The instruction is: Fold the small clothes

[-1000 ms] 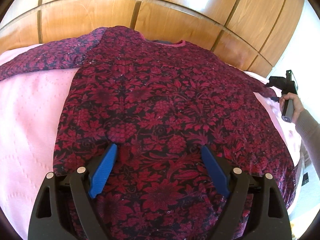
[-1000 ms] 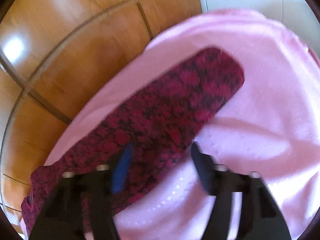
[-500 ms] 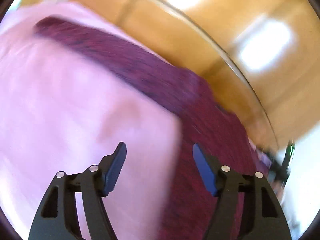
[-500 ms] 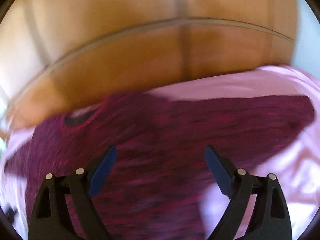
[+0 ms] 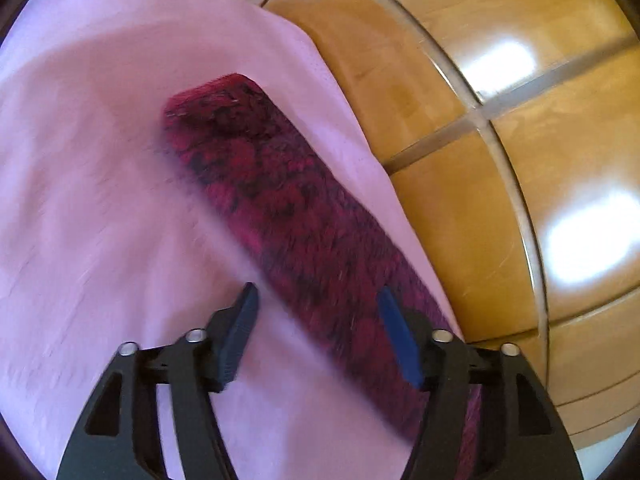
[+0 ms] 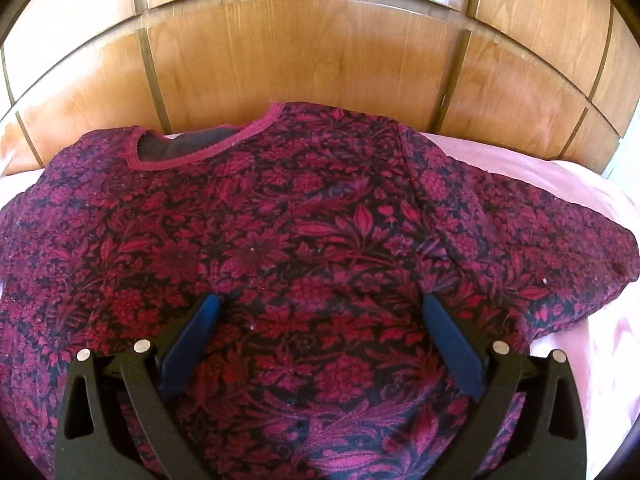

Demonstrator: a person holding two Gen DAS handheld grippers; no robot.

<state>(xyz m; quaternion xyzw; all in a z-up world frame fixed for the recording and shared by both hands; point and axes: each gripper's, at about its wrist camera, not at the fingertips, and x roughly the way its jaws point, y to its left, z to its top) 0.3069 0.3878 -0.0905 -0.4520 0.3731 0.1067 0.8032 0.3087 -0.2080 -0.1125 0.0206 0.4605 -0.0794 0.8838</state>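
Red floral top [image 6: 304, 248] spread flat on pink bedsheet [image 5: 100, 208], neckline toward wooden headboard [image 6: 304, 64]. Right gripper [image 6: 320, 312] above chest, jaws just opened wide, empty. Left gripper [image 5: 318, 320] over one sleeve [image 5: 280, 200], jaws apart, gripping nothing.

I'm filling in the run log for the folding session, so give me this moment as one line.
phase: pre-fold | top: spread flat on pink cover | left gripper: open over sleeve | right gripper: open wide, jaws just opening, nothing gripped
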